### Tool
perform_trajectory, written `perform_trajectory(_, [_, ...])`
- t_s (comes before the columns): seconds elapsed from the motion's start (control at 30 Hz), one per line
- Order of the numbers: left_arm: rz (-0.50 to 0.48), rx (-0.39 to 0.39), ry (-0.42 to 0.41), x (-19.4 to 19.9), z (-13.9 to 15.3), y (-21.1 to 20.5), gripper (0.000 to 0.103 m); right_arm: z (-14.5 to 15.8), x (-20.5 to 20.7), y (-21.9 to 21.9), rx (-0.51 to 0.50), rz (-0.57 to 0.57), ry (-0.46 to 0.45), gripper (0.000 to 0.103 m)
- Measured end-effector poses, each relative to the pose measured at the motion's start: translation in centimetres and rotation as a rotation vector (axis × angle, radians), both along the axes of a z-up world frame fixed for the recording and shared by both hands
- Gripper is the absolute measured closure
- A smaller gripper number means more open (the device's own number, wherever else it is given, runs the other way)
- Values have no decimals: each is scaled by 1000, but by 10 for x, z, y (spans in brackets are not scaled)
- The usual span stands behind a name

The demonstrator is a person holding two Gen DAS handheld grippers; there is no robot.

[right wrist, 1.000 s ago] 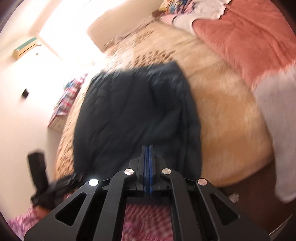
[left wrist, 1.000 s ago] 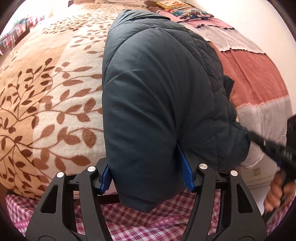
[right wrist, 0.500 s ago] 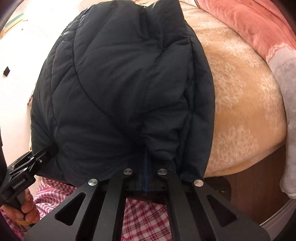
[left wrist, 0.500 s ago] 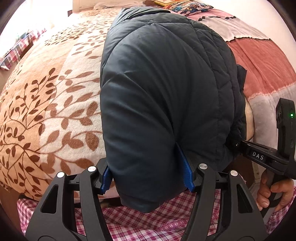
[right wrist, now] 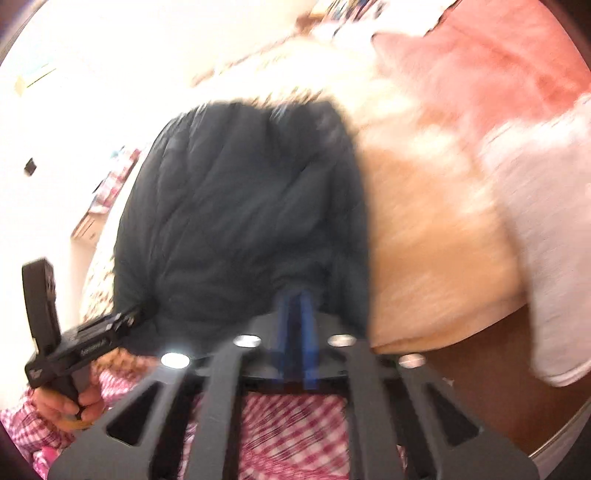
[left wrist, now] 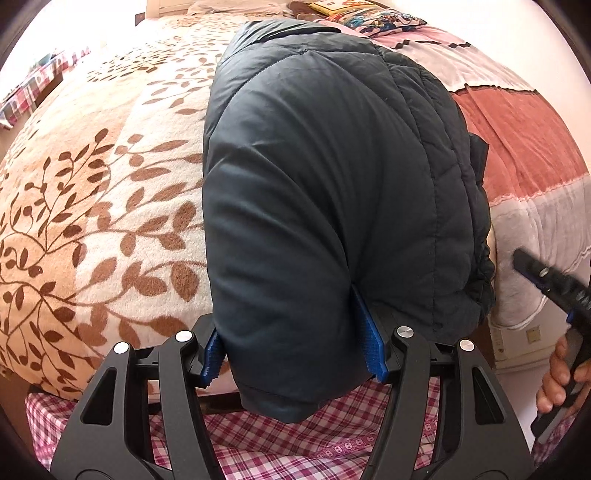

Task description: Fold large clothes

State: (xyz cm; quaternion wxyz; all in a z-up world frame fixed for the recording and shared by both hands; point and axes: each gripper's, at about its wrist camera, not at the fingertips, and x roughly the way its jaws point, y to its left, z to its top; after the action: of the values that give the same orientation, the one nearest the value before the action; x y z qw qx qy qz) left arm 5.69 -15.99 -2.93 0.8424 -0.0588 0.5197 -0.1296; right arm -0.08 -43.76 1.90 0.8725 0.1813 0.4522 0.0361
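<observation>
A dark navy quilted puffer jacket (left wrist: 332, 192) lies on the leaf-patterned bed blanket (left wrist: 92, 206), its near end hanging over the bed edge. My left gripper (left wrist: 295, 354) has its blue pads wide apart around the thick hanging end, which fills the gap between them. In the blurred right wrist view the jacket (right wrist: 236, 221) is just ahead of my right gripper (right wrist: 295, 314), whose blue pads are nearly together and seem free of the fabric. The right gripper also shows at the right edge of the left wrist view (left wrist: 554, 284), apart from the jacket.
A pink and grey quilt (left wrist: 524, 155) lies to the right of the jacket. Pillows (left wrist: 373, 18) sit at the far end of the bed. Pink checked cloth (left wrist: 295, 443) is below the grippers. The bed's dark side (right wrist: 480, 369) drops at the right.
My right gripper has pulled back from the jacket's right hem, which it was pressed into half a second ago; its view is motion-blurred. The left gripper has stayed around the hanging end.
</observation>
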Motion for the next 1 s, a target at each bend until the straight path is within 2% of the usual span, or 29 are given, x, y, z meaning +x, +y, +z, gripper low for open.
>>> perform_trajectory(0.03, [0,-1,1,1,0,0,41,1,2,-4,2,-31,-8,32])
perform_trajectory(0.17, [-2,-3,4,1,-1,1,41,-12,22,-6,128,-2,39,23])
perform_trajectory(0.33, [-7,-9,8,2,-1,2,41,-49,50,-14,113,4,139,22])
perform_trajectory(0.43, [-4,-7,12,3,-2,2,41,-65,59,-15,167,27,181,22])
perform_trajectory(0.5, [-4,-5,14,4,-3,2,42,-74,63,-16,202,50,193,25])
perform_trajectory(0.53, [-5,-2,12,4,-2,2,42,-81,68,-16,251,65,202,34])
perform_trajectory(0.57, [-7,1,9,5,-2,2,42,-87,74,-16,287,63,207,37])
perform_trajectory(0.6, [-7,2,8,5,-2,2,42,-89,76,-15,294,65,206,39])
perform_trajectory(0.67, [-6,7,2,6,-1,3,43,-88,79,-10,300,97,190,52])
perform_trajectory(0.77, [-10,25,-25,8,4,6,44,-84,79,-5,304,120,163,62])
perform_trajectory(1.0, [13,43,-72,15,12,25,47,-65,71,25,217,153,91,68])
